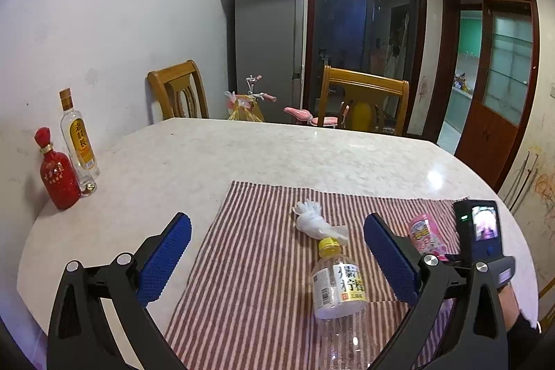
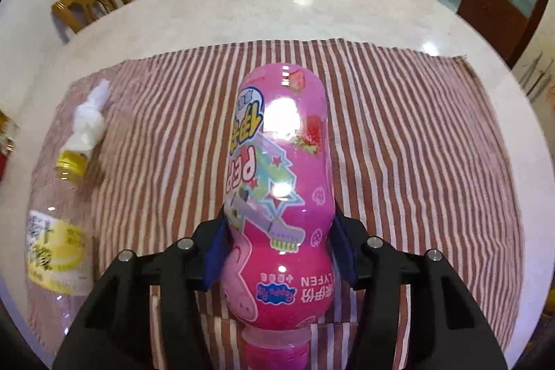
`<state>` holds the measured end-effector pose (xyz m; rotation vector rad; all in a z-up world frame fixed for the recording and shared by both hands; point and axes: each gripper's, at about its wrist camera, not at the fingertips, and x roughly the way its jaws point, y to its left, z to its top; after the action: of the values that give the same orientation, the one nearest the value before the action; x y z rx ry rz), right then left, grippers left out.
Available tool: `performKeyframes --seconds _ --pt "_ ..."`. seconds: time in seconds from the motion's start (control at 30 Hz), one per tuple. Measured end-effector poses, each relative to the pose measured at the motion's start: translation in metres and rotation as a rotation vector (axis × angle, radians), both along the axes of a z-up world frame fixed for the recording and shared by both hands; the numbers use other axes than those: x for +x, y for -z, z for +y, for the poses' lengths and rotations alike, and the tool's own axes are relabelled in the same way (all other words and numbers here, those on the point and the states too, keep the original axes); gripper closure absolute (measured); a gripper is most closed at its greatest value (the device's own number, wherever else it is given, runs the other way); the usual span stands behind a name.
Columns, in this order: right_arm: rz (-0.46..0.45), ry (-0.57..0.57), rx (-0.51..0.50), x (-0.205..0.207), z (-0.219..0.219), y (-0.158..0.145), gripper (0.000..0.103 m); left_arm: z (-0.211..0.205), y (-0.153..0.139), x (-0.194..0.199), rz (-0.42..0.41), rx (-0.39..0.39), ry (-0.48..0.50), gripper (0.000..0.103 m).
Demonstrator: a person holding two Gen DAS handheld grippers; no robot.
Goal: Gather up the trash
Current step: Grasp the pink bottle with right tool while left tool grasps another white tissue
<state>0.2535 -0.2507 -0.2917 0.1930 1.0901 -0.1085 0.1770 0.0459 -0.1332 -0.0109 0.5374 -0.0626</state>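
The right tongs (image 2: 279, 252) pinch the narrow waist of a pink bottle (image 2: 277, 169) that lies on its side on the striped cloth (image 2: 399, 144). Their blue pads press on either flank, likely because the waist gives the surest hold on a slick, rounded body. The left tongs (image 1: 277, 262) hang spread wide and empty above the surface (image 1: 242, 148), pointed toward a clear bottle (image 1: 338, 286) with a yellow cap, which lies just beside a crumpled white tissue (image 1: 312, 221). All three bits of trash sit on the cloth, within easy reach. Two upright glass bottles (image 1: 67, 155) stand well apart by the wall, seemingly not trash.
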Motion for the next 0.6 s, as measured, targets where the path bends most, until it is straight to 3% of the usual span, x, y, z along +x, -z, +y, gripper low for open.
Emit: performKeyframes --seconds 0.2,0.33,0.43,0.6 --pt "-0.026 0.014 0.093 -0.017 -0.018 -0.01 0.051 0.018 0.015 0.022 0.078 0.005 -0.062 0.006" --pt "-0.046 0.022 0.13 -0.021 -0.025 -0.018 0.051 0.027 0.028 0.064 0.174 -0.084 -0.063 0.006" --pt "-0.067 0.026 0.155 -0.022 -0.026 -0.027 0.051 0.014 0.048 0.115 0.29 -0.168 -0.018 0.006" --pt "-0.1 0.024 0.19 -0.028 -0.031 -0.039 0.051 -0.031 0.096 0.2 0.509 -0.105 -0.062 0.006"
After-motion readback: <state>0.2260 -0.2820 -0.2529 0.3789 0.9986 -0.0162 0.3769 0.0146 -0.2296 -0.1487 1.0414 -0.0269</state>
